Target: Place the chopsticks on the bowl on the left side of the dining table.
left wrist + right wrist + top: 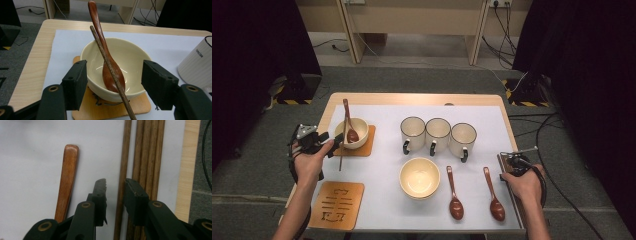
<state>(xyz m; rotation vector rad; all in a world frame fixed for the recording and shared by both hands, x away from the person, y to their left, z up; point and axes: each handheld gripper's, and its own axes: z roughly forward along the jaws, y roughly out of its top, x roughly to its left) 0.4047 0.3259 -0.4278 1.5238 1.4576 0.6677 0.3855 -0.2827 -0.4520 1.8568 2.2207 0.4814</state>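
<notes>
Left gripper (113,82) released, wide around bowl (116,72); right gripper (115,192) apart, one stick (122,180) between fingers, untouched.

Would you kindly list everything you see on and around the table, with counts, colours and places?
Bowls: 2, cream; one on the far-left mat, one at centre front.
Mugs: 3, white with dark rims and handles; a row at table centre.
Spoons: 3, brown; one in the far-left bowl, two lying at front right.
Mats: 2, orange wood; one under the far-left bowl, one at front left.
Single chopstick: 1, brown; across the far-left bowl.
Chopsticks: several, brown; along the right edge.
Sheet: 1, white; covers the table.
Table: 1, light wood.
Left hand-held gripper: black, open, jaws either side of the far-left bowl.
Right hand-held gripper: black, jaws astride one chopstick, not pressing it.
</notes>
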